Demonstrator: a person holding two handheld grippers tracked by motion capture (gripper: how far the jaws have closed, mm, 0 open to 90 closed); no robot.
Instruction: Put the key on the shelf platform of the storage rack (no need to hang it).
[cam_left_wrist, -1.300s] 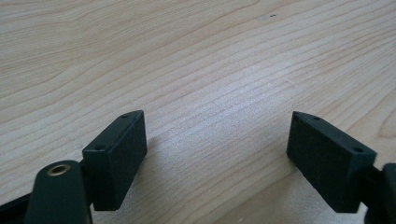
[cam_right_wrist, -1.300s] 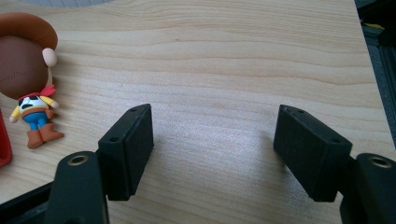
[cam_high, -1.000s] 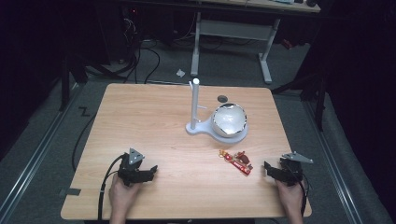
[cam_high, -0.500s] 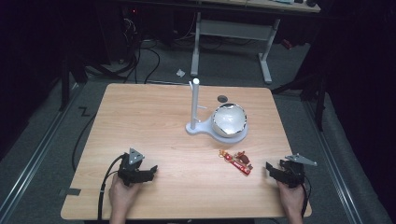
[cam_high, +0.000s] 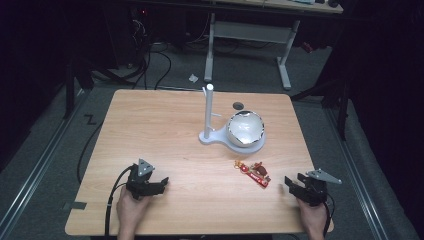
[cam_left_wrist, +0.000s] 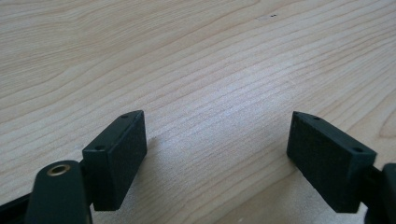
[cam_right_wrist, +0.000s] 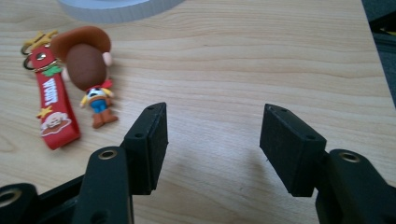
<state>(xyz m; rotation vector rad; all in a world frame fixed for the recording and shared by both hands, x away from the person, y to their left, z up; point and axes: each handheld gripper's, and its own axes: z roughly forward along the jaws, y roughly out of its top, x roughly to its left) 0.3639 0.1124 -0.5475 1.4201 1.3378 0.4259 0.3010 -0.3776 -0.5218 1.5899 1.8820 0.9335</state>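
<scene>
A keychain (cam_high: 254, 172) lies on the wooden table (cam_high: 165, 130), right of centre near the front. It has a red strap (cam_right_wrist: 53, 108) with a gold ring and a small cowboy figure (cam_right_wrist: 88, 65) in a brown hat. My right gripper (cam_high: 294, 184) rests open at the front right, just right of the keychain; nothing is between its jaws (cam_right_wrist: 212, 140). My left gripper (cam_high: 159, 184) sits open at the front left over bare wood (cam_left_wrist: 215, 144). A white stand with an upright post (cam_high: 208, 112) and a shiny round bowl (cam_high: 245, 127) stands behind the keychain.
A small dark round spot (cam_high: 238, 105) marks the table behind the bowl. The stand's white base edge (cam_right_wrist: 116, 7) lies just beyond the keychain. A black cable (cam_high: 112, 200) trails from the left gripper off the front edge. Desk legs and cables stand on the floor beyond.
The right gripper has shifted slightly to the right and back toward the table's front corner. The left gripper and the keychain have stayed put.
</scene>
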